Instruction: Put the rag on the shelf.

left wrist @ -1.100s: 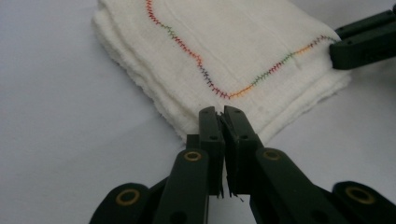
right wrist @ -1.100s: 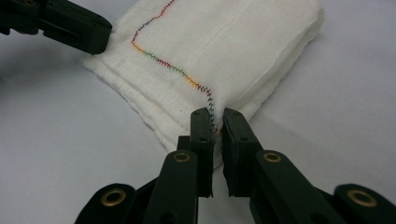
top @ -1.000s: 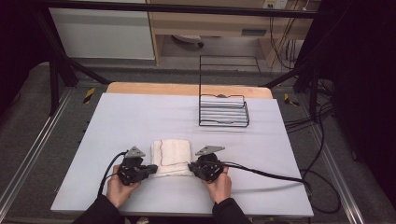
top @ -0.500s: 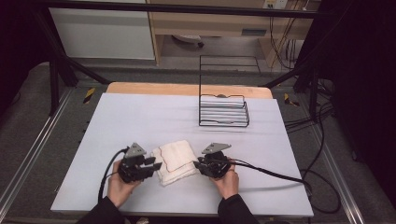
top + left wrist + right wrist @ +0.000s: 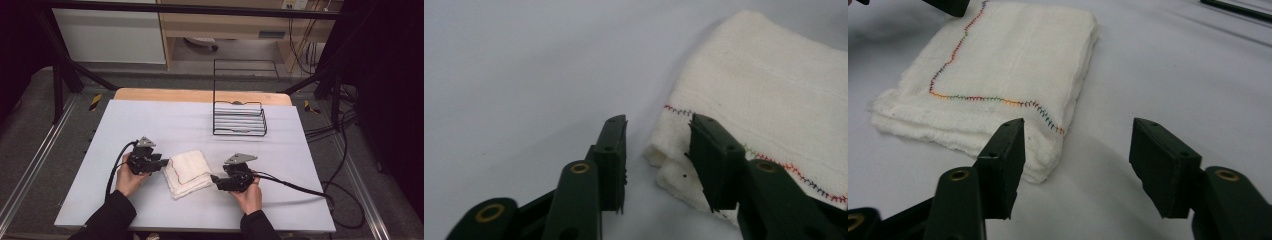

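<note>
A folded white cloth (image 5: 189,172) with a multicoloured stitched hem lies flat on the pale table, turned slightly askew. My left gripper (image 5: 165,163) sits at the cloth's left edge. Its jaws have just been opening and stand apart in the left gripper view (image 5: 658,125), where a corner of the cloth (image 5: 764,90) lies loose by the right jaw. My right gripper (image 5: 215,180) is at the cloth's near right corner. Its jaws have just been opening too and stand wide (image 5: 1079,130), with the cloth (image 5: 1008,65) just beyond the left jaw, not pinched.
A black wire basket (image 5: 239,119) stands at the back right of the table (image 5: 150,120). A black cable (image 5: 300,184) trails right from the right gripper, and another loops left of the left hand. A wooden strip (image 5: 165,95) edges the table's far side.
Both grippers, shut on the cloth's edges a second ago, have opened and let go. The cloth now lies turned askew. The left hand moved away from the table's near edge, and the right hand shifted right.
</note>
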`<state>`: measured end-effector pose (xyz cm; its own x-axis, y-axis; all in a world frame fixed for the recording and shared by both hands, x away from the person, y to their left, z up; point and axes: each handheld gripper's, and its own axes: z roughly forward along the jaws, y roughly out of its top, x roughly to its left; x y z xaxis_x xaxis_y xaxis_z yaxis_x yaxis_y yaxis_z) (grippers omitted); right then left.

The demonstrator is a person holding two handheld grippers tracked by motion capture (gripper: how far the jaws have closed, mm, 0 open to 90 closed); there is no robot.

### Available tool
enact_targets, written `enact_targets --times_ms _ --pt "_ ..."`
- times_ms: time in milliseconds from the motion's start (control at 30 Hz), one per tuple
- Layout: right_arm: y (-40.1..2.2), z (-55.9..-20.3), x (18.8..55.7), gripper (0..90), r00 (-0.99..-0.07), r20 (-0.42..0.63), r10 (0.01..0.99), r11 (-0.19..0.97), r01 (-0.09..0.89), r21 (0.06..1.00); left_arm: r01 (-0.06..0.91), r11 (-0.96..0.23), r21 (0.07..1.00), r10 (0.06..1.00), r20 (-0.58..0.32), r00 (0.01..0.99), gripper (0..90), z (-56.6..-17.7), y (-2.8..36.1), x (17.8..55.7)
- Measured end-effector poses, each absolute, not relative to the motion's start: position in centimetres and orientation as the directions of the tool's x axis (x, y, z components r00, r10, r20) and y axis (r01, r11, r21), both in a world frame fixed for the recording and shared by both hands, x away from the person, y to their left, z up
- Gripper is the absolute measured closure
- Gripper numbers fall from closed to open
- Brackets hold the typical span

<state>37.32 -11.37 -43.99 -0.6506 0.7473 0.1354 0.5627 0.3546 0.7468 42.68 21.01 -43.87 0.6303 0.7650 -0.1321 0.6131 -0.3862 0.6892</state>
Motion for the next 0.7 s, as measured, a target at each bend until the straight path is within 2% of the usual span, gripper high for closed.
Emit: enact_targets --times_ms 33,67,100,167,233,267,300,367,467,700 --pt "-11.1 -44.4 37.5 44.6 -0.643 0.145 0.752 0.344 0.571 0.745 0.617 -0.387 0.685 0.761 -0.141 0.633 66.2 -44.0 20.9 42.7" --pt "-11.1 -44.4 37.5 44.6 -0.643 0.145 0.752 0.344 0.571 0.745 0.622 -0.387 0.68 0.756 -0.152 0.637 66.2 -44.1 20.9 42.8" --pt "-10.8 -44.8 37.6 49.6 -0.634 0.177 0.753 0.325 0.592 0.738 0.626 -0.384 0.679 0.752 -0.163 0.639 73.6 -44.2 20.9 42.8" --pt "-10.5 -45.2 37.6 54.8 -0.631 0.203 0.749 0.316 0.609 0.728 0.63 -0.393 0.669 0.747 -0.167 0.644 80.3 -44.1 20.7 42.7" --pt "-10.2 -45.5 37.6 62.6 -0.64 0.202 0.741 0.33 0.609 0.721 0.628 -0.401 0.667 0.747 -0.159 0.646 83.4 -44.0 20.7 42.6" --pt "-10.2 -45.5 37.6 62.6 -0.64 0.202 0.741 0.33 0.609 0.721 0.635 -0.401 0.66 0.75 -0.161 0.641 83.4 -43.9 20.7 42.6" --pt "-10.0 -45.5 37.5 66.5 -0.646 0.203 0.735 0.335 0.607 0.72 0.642 -0.393 0.658 0.754 -0.169 0.635 84.3 -43.8 20.7 42.5" --pt "-9.7 -45.4 37.5 80.6 -0.659 0.209 0.723 0.342 0.604 0.72 0.649 -0.392 0.653 0.757 -0.172 0.63 85.3 -43.7 20.9 42.3" --pt "-9.8 -45.3 37.8 84.1 -0.653 0.223 0.724 0.336 0.617 0.712 0.657 -0.388 0.646 0.761 -0.177 0.624 85.5 -43.4 21.3 41.7" --pt "-9.9 -44.9 39.9 85.0 -0.662 0.155 0.733 0.361 0.572 0.736 0.657 -0.373 0.655 0.761 -0.188 0.62 85.4 -42.8 21.6 38.2"
